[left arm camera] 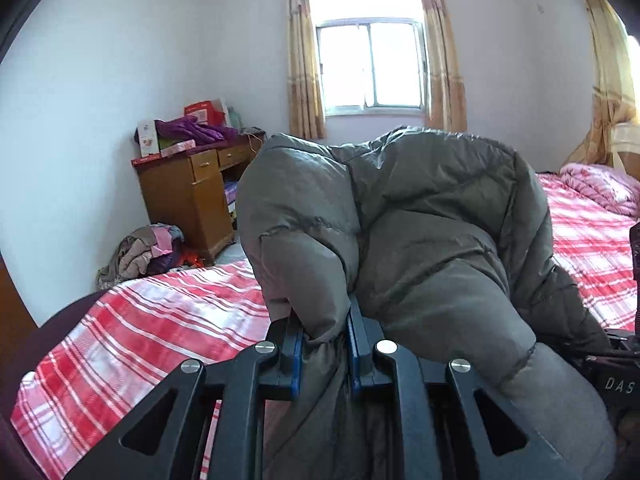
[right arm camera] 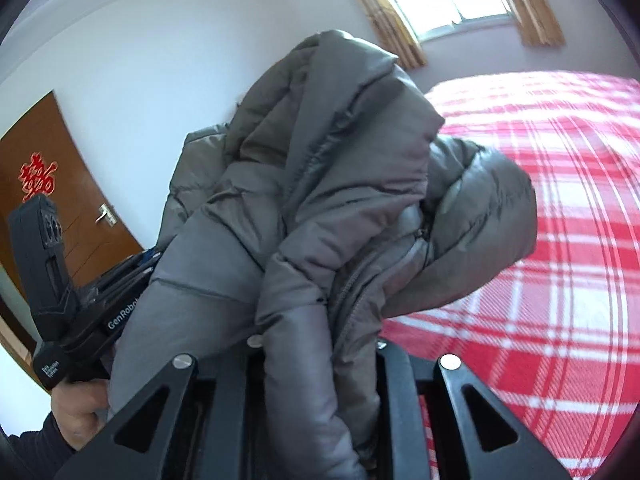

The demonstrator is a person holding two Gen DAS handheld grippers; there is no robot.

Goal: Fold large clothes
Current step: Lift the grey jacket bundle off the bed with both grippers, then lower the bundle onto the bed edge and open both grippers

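Observation:
A large grey-green puffer jacket [left arm camera: 420,220] hangs bunched in the air above the bed. My left gripper [left arm camera: 324,344] is shut on a fold of its fabric, which runs down between the blue pads [left arm camera: 297,356]. In the right wrist view the same jacket [right arm camera: 320,200] drapes over my right gripper [right arm camera: 316,344]. Its fingertips are buried under the fabric, and the jacket hangs from it. The left gripper's body [right arm camera: 60,280] shows at the left, held in a hand.
A bed with a red and white plaid sheet [left arm camera: 168,320] lies below, also in the right wrist view [right arm camera: 540,240]. A pink quilt [left arm camera: 600,188] lies at its far right. A wooden desk [left arm camera: 188,196] with clutter and a clothes pile [left arm camera: 144,256] stand by the left wall. A brown door [right arm camera: 60,200] is behind.

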